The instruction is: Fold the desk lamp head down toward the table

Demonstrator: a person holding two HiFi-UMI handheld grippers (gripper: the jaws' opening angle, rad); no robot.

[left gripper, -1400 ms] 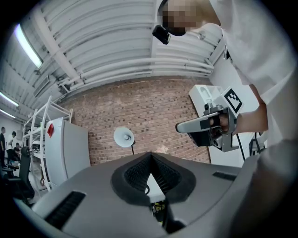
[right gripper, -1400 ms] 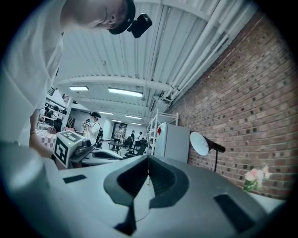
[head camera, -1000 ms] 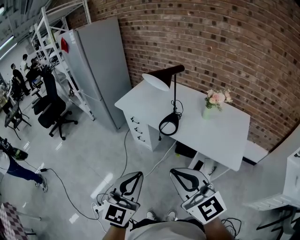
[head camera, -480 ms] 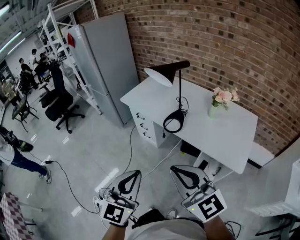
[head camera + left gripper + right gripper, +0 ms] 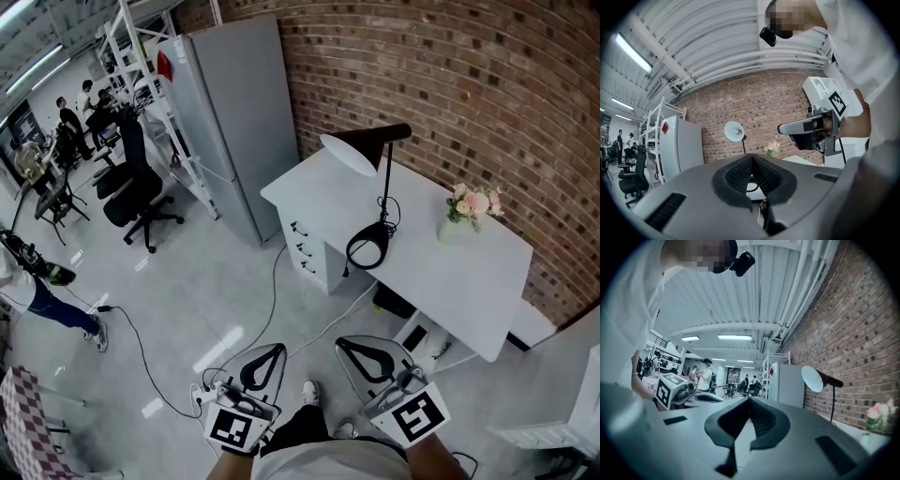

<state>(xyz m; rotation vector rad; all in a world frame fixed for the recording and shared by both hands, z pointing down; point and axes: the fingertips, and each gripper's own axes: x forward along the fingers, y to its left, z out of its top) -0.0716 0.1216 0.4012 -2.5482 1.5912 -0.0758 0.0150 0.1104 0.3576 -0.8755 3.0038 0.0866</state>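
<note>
Standing off from the job; nothing touched yet.

Head view: lamp [image 5: 382, 202] stands on the white surface [image 5: 469, 272], toward the end beside the fridge [image 5: 234, 112]. Its ring base is near the front edge and its stem is upright. Lamp head [image 5: 361, 150] sits at the stem top. Its long axis is roughly level and runs along the brick wall [image 5: 487, 84], with the white shade mouth at the fridge end. Flowers [image 5: 471, 204] are further along the surface, well apart from the lamp. Left claw [image 5: 278, 348] and right claw [image 5: 342, 343] sit side by side at frame bottom over bare floor, both pointing toward the surface. The lamp lies ahead and a little right of both. The right claw is nearer, though both are well apart from it.

Left gripper view: jaws together at the tips, nothing between them. The lamp shows just above the tips, small and far, shade mouth facing this way, flowers to its right.

Right gripper view: jaws closed tip to tip, empty. The lamp lies right of the claw's line, its head high over the surface.

Judgement: approach step, fold not begun. A claw must close the distance, open, and take the dark neck behind the shade before pressing down. The right claw looks better placed.
</note>
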